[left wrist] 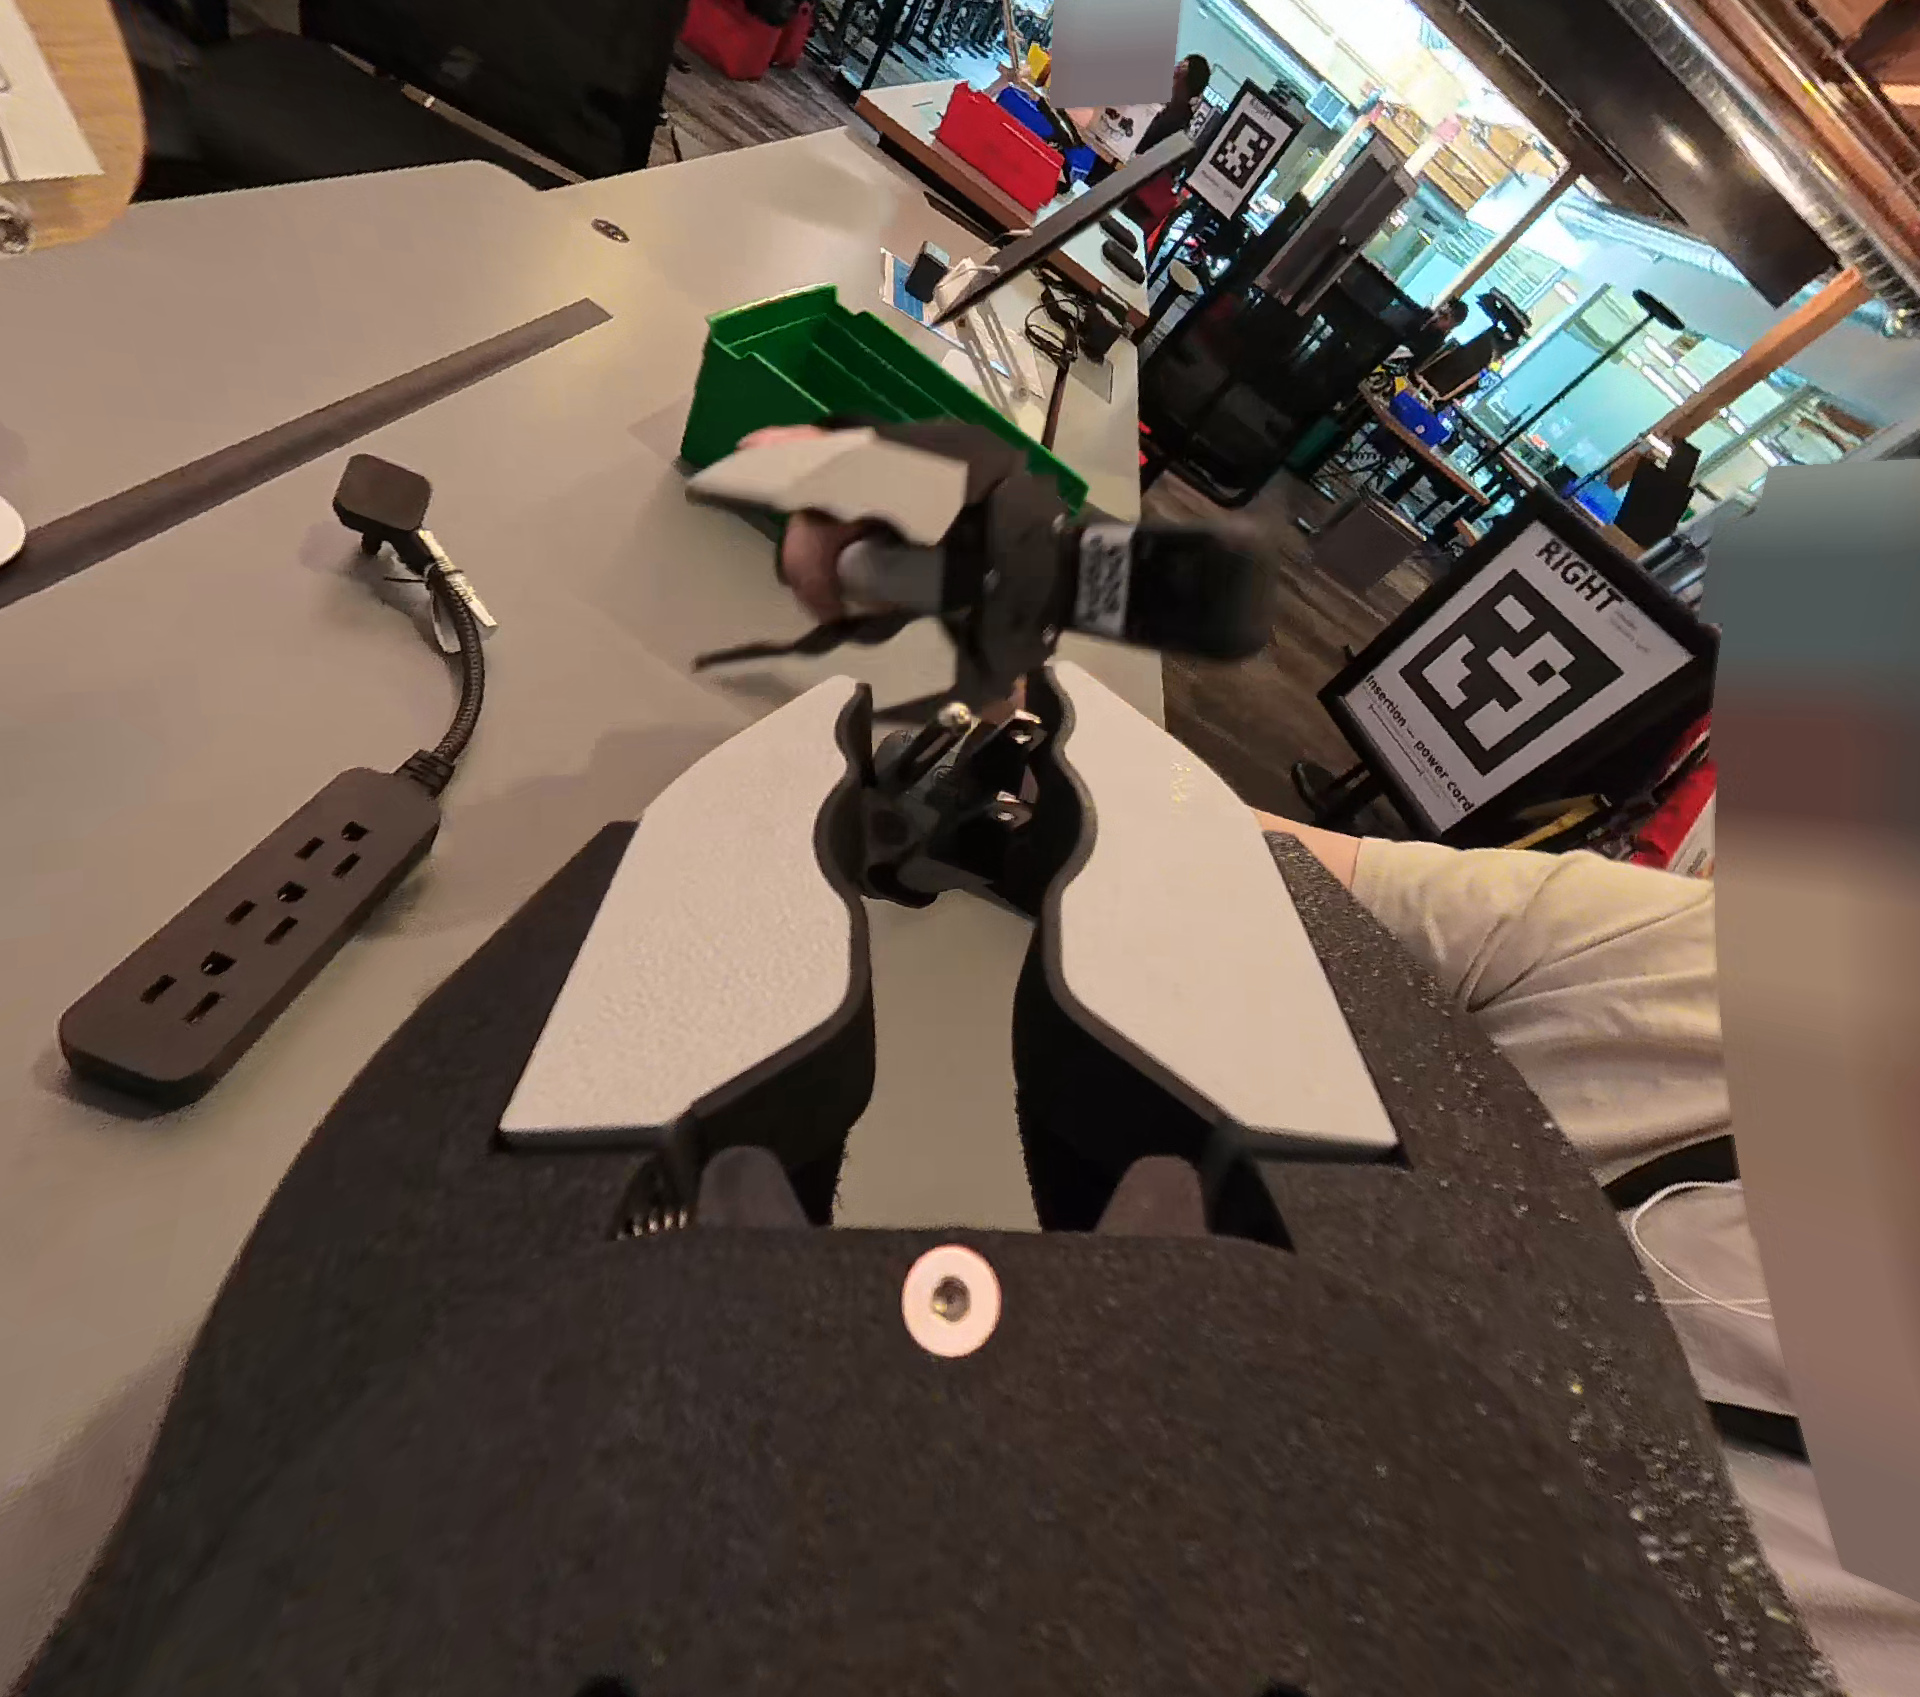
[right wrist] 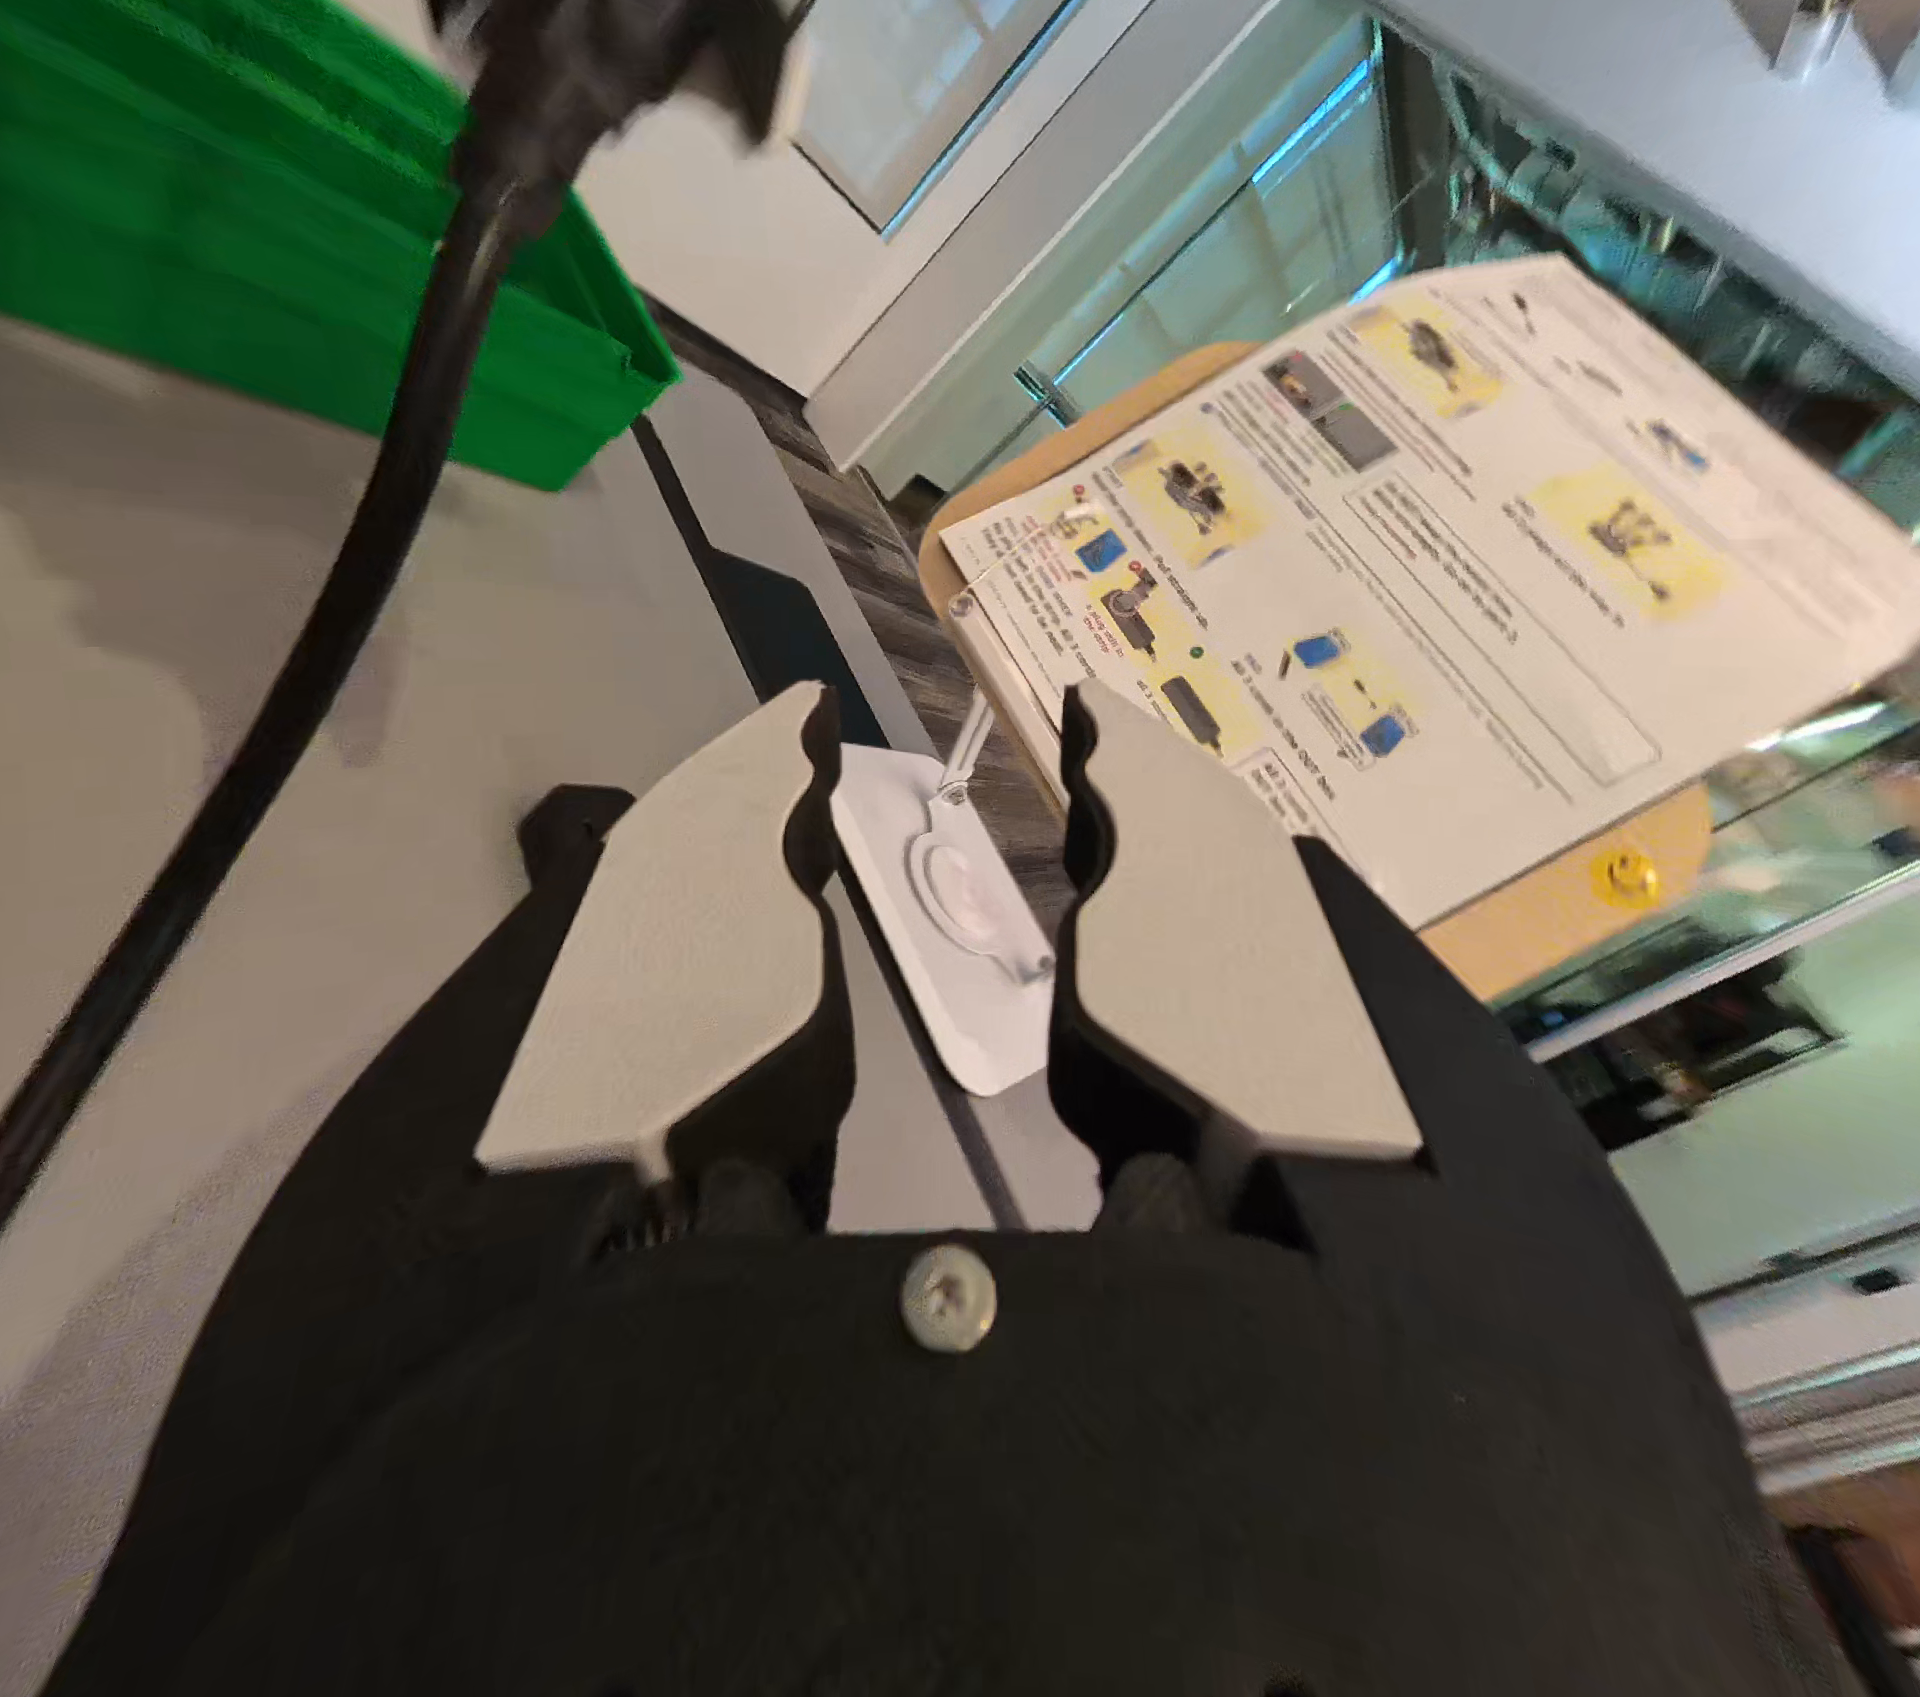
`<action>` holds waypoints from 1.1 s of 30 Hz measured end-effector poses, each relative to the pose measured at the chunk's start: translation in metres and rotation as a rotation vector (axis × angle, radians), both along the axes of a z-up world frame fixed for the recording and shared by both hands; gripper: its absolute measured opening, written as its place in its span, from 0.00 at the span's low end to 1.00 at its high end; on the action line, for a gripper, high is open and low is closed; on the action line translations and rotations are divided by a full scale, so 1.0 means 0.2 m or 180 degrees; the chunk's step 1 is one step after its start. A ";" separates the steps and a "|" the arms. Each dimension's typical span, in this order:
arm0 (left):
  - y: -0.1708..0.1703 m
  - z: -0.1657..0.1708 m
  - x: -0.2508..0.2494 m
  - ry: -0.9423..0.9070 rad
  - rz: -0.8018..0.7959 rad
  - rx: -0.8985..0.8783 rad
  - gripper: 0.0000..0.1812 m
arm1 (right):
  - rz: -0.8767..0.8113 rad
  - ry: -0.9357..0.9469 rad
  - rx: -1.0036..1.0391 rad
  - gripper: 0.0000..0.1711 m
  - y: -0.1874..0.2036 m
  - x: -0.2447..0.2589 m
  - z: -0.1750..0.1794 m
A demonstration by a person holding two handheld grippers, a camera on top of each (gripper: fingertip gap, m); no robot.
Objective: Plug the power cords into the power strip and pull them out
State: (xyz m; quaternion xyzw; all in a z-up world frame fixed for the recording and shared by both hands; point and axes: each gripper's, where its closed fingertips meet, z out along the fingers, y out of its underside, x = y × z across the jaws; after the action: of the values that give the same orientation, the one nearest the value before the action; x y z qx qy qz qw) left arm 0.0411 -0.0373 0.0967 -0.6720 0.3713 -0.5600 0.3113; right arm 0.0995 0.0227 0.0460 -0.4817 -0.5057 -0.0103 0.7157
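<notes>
Power strip: lies flat on the grey table, long way pointing off toward its far edge.
Nearer: left gripper; strip sits to its left.
Left fingers: apart, empty.
Right gripper: fingers apart, empty.

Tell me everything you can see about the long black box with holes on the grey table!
The flat black plastic power strip lies on the grey table, its rounded slab facing up. Three sets of slot holes run along its top, all empty. From its far end a short black braided cord with small white tags curves up to a chunky black plug resting on the table. Neither gripper touches it.
</notes>
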 end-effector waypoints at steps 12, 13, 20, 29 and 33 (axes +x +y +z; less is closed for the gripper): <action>-0.07 0.04 0.06 -0.0308 -0.0322 -0.0280 0.14 | 0.0201 0.0392 0.1557 0.31 -0.30 -0.35 0.12; -0.07 0.03 0.07 -0.0343 -0.0353 -0.0359 0.14 | 0.0203 0.0457 0.1651 0.31 -0.32 -0.35 0.14; -0.01 -0.02 0.12 -0.0540 -0.0457 -0.0780 0.14 | -0.0048 0.0202 0.2243 0.31 -0.34 -0.34 0.13; 0.05 -0.10 0.12 -0.0450 -0.0337 -0.0934 0.14 | -0.0275 -0.0572 0.2855 0.25 -0.32 -0.38 0.05; 0.06 -0.12 0.12 -0.0431 -0.0351 -0.1029 0.14 | -0.0184 -0.0915 0.2864 0.22 -0.31 -0.41 0.02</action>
State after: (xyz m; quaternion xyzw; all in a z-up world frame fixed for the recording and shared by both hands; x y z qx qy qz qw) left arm 0.0647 -0.0246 0.0723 -0.6527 0.2910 -0.6725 0.1924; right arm 0.0182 -0.0384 0.0496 -0.1313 -0.5313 -0.3149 0.7755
